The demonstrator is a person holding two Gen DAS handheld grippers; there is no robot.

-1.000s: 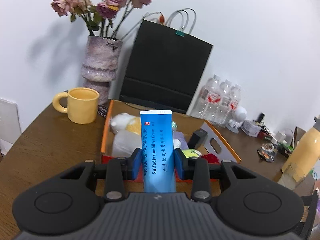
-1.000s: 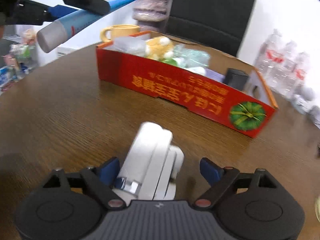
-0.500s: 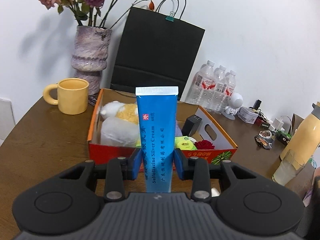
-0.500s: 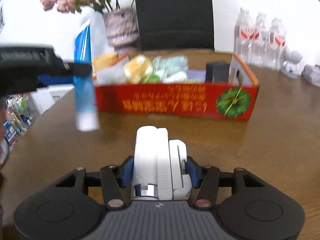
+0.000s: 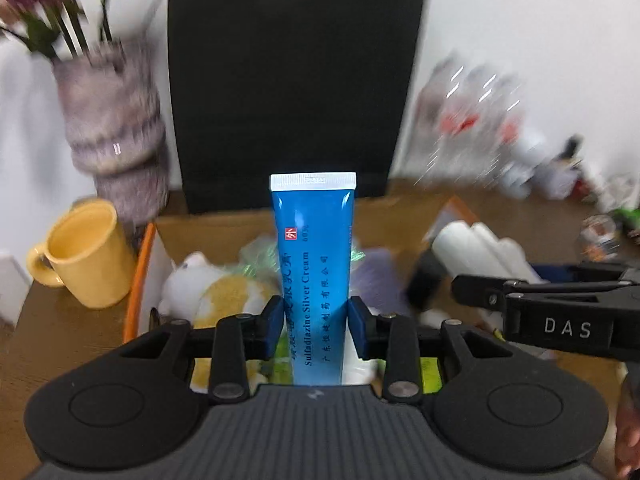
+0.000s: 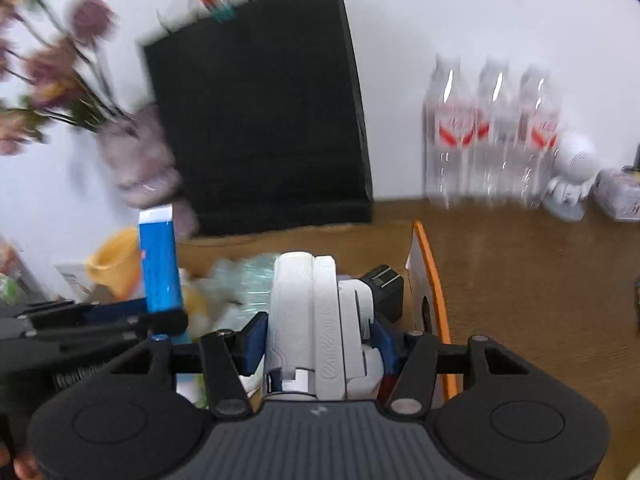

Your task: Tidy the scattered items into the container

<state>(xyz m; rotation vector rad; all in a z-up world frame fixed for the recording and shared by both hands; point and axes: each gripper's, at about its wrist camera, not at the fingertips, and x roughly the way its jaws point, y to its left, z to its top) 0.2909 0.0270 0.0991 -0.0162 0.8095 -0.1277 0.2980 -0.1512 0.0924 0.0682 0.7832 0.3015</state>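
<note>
My left gripper is shut on a blue cream tube, crimped end up, hovering over the orange-rimmed cardboard box. My right gripper is shut on a white folded plastic device, also above the box. In the right wrist view the tube and left gripper show at the left. In the left wrist view the white device and right gripper come in from the right. Inside the box lie a white-and-yellow plush toy, green wrapping and a black block.
A yellow mug and a vase of dried flowers stand left of the box. A black paper bag stands behind it against the wall. Water bottles, a small white robot figure and clutter fill the right of the brown table.
Right gripper closed on the white device, lifted it off the table and carried it over the box. Left gripper carried the tube forward until it hangs above the box contents.
</note>
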